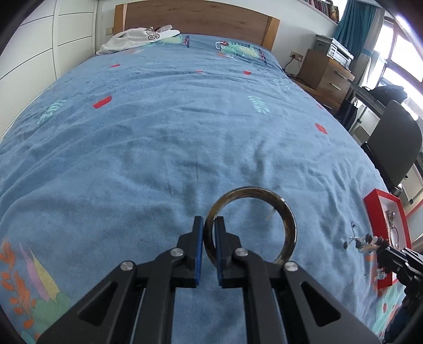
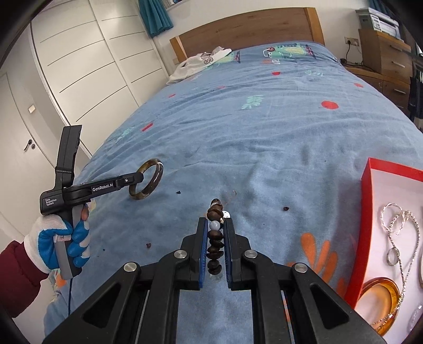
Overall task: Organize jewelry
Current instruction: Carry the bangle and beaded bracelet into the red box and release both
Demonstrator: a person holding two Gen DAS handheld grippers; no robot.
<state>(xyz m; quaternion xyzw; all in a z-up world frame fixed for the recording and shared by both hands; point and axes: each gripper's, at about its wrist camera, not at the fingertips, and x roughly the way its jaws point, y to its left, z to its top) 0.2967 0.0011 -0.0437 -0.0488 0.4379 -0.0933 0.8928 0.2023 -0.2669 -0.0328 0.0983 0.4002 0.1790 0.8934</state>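
Nearest, the right gripper is clenched sideways on a dark beaded bracelet, so the strand hangs clear of the bed, probably for carrying to the red box at the bed's right edge, where silver chains and an amber bangle already lie. Further left, the left gripper pinches the rim of a brown bangle, held off the blue cover, likely bound for that box too.

A wide bed under a blue patterned cover fills the room, with a wooden headboard against the pale wall. White wardrobe doors stand beside it, opposite a wooden drawer chest, teal curtains and a bright window; a dark chair, probably, sits nearby.
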